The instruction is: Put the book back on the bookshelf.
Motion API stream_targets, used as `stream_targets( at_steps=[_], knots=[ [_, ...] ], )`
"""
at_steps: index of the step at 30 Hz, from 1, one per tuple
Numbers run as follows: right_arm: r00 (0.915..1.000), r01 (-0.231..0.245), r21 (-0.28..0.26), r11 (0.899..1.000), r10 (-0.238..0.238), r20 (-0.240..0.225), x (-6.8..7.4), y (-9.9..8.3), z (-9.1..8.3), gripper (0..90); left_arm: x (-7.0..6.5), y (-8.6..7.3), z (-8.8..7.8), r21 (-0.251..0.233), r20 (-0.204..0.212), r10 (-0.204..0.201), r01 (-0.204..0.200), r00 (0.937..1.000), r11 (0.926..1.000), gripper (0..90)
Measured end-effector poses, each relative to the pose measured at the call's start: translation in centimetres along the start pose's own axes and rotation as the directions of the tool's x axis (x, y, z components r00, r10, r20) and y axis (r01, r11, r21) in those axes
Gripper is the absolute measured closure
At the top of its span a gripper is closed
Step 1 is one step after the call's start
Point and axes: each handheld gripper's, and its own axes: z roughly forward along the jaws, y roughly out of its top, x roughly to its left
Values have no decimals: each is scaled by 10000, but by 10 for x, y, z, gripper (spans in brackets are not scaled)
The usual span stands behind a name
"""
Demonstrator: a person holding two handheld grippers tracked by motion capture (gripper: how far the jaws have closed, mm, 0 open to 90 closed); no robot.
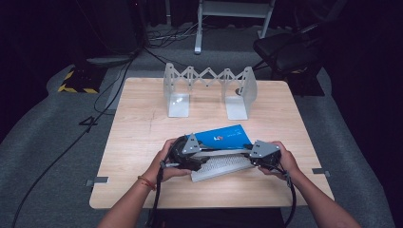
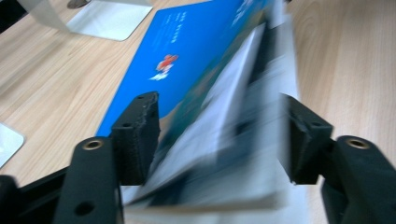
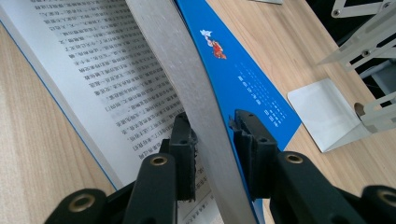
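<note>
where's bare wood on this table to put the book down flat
Bare wood of the light wooden table lies left of the open blue-covered book, between its top edge and the grey metal expandable bookend rack, and along the right edge. The front centre is crowded: both grippers and the book sit there.

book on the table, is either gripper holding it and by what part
The right gripper clamps the blue-covered book by its raised stack of pages and cover. The left gripper straddles the pages, jaws apart, not gripping.
</note>
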Motion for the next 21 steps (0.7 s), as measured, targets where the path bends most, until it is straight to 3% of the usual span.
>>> stream_targets(
  at_steps=[2, 4, 7, 11, 13, 17, 21],
  knots=[
    [9999, 101, 181, 9998, -101, 0, 1, 5, 1, 704, -7, 5, 7, 381, -285, 323, -312, 9991, 9988, 348],
    [9999, 169, 301, 9994, -169, -21, 1, 8, 1, 704, -6, 5, 11, 521, -665, 329, -295, 9972, 9982, 411],
    [9997, 230, 383, 9990, -227, -94, 2, 10, 2, 704, 0, 1, 11, 584, -567, 111, -78, 9983, 9983, 545],
    [9992, 369, 480, 9982, -360, -195, 1, 12, 4, 703, -1, -3, 13, 927, -801, 357, -283, 9961, 9953, 573],
    [9983, 513, 436, 9977, -501, -291, -1, 12, 5, 703, -2, -6, 13, 945, -956, 846, -756, 9918, 9927, 616],
    [9984, 401, 383, 9985, -385, -417, -1, 12, 6, 693, 0, -8, 13, 882, -773, 1253, -1184, 9891, 9890, 669],
    [9970, 240, -4, 9997, -240, -738, -6, 9, 5, 647, 5, -12, 13, 799, -424, 1180, -1143, 9921, 9902, 685]
  ],
)
